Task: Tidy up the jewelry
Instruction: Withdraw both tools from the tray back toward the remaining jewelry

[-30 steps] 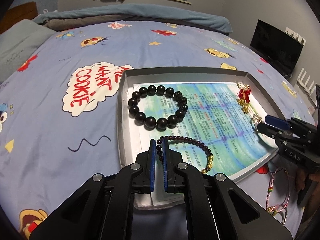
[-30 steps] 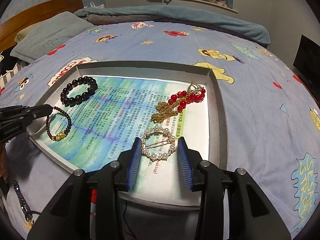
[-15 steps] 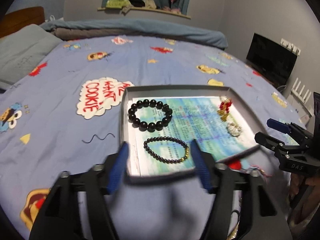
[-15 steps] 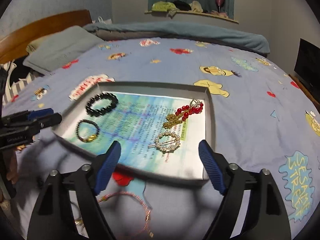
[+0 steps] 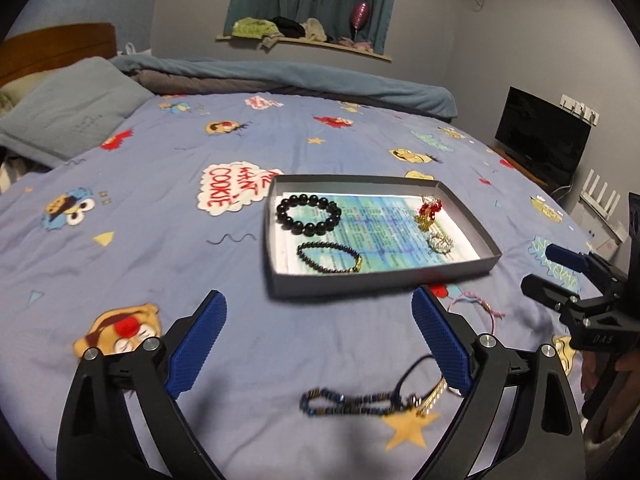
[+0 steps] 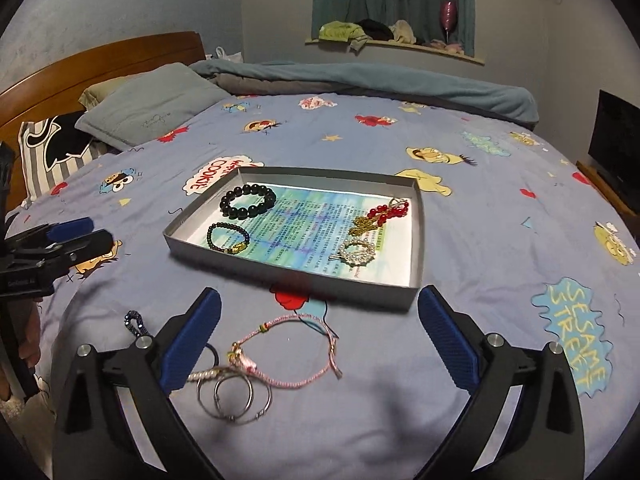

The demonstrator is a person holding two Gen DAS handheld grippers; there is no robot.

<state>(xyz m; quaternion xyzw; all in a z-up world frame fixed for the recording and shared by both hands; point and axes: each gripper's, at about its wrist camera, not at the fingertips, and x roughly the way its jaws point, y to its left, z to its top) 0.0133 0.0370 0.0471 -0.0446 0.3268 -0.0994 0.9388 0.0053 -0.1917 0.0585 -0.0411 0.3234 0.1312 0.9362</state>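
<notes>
Both grippers over bed (image 6: pixel 480 216), jaws opening wide, nothing btwn them. Left gripper (image 5: pixel 320 344) above dark blue beaded strand (image 5: pixel 352 402) lying on cover; right gripper (image 6: pixel 320 336) above pink cord bracelet (image 6: pixel 296 348) w/ metal rings (image 6: pixel 232 396) beside it. Grey tray (image 6: pixel 280 276) further up bed holds big black bead bracelet (image 6: pixel 248 200), small dark bracelet (image 6: pixel 228 238), red-gold piece (image 6: pixel 380 216), pearl clip (image 6: pixel 356 254).
</notes>
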